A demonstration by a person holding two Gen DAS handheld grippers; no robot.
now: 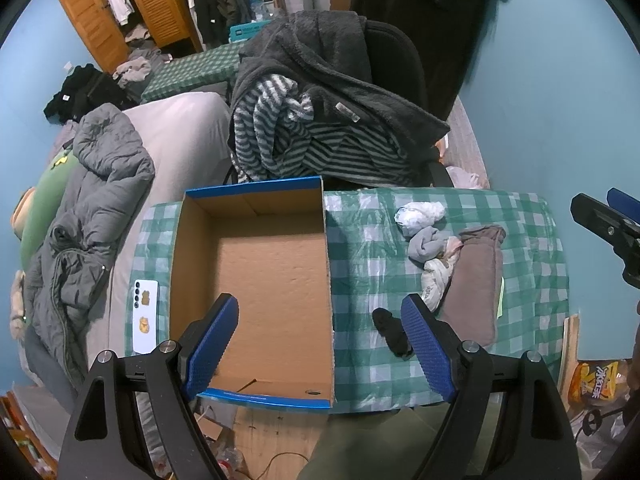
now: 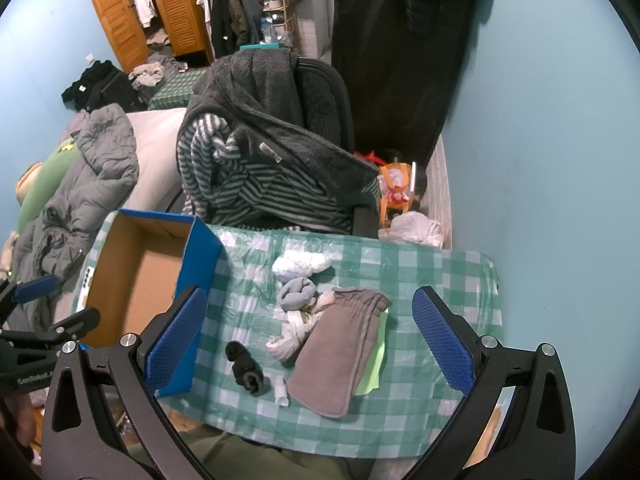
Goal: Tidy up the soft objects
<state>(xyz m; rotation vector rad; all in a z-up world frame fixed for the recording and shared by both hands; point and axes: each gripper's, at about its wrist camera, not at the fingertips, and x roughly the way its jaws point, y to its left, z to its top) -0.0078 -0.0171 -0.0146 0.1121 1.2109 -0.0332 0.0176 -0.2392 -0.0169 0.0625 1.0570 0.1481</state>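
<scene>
I am holding my left gripper (image 1: 320, 344) over the near edge of the cardboard box (image 1: 276, 276), its blue pads spread wide apart and gripping nothing; one pad is hanging above the box floor, the other above the checked tablecloth (image 1: 360, 264) just right of the box wall. I am keeping my right gripper (image 2: 310, 340) wide apart too, clamped on nothing, hovering above the pile of soft things on the cloth. Under it, the folded brown cloth (image 2: 340, 356) is lying flat, overlapping a light green piece (image 2: 374, 372) at its right edge. Touching its left side, a white rolled garment (image 2: 292, 336) and a grey sock bundle (image 2: 296, 294) are sitting together, with a white crumpled bundle (image 2: 302, 264) just behind them. A black sock (image 2: 244, 366) is lying apart, nearer me, between the box and the brown cloth. The box is sitting on the left part of the table, showing a bare floor, with a white phone (image 1: 145, 316) lying just beside it.
</scene>
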